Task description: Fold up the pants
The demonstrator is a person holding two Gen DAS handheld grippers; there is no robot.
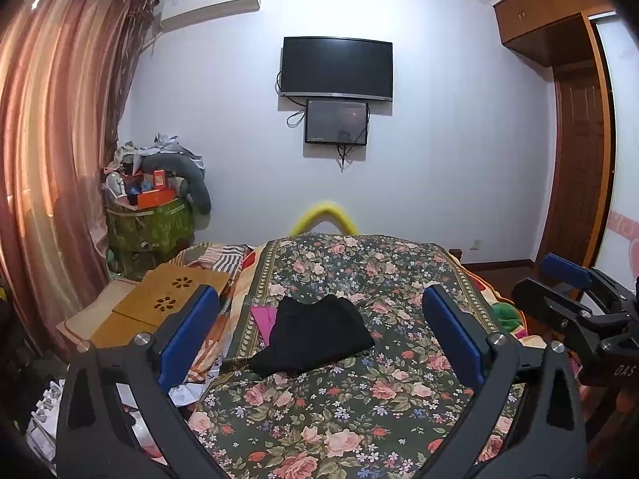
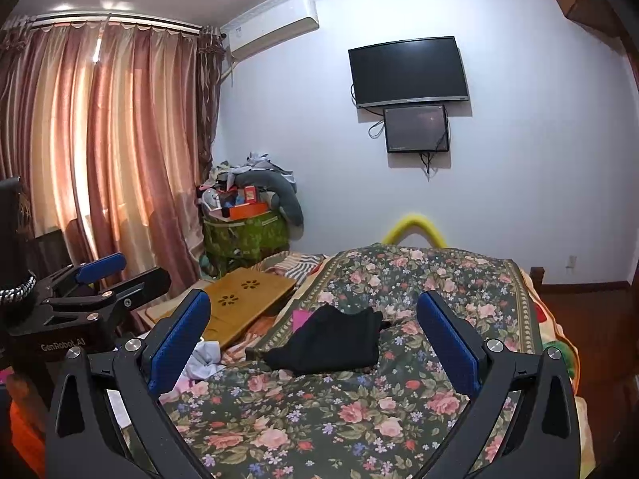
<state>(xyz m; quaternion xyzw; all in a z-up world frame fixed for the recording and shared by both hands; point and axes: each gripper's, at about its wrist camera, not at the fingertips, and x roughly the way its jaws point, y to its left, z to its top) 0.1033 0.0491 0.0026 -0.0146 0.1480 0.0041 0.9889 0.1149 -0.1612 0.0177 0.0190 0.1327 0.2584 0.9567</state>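
Black pants lie in a folded bundle on the floral bedspread, in the middle of the bed. They also show in the right wrist view. My left gripper is open and empty, held above the bed short of the pants. My right gripper is open and empty too, also short of the pants. The right gripper also shows at the right edge of the left wrist view. The left gripper also shows at the left edge of the right wrist view.
A wooden lap desk lies left of the bed, with a pink cloth beside the pants. Pink curtains, a cluttered green bag, a wall TV, a wardrobe.
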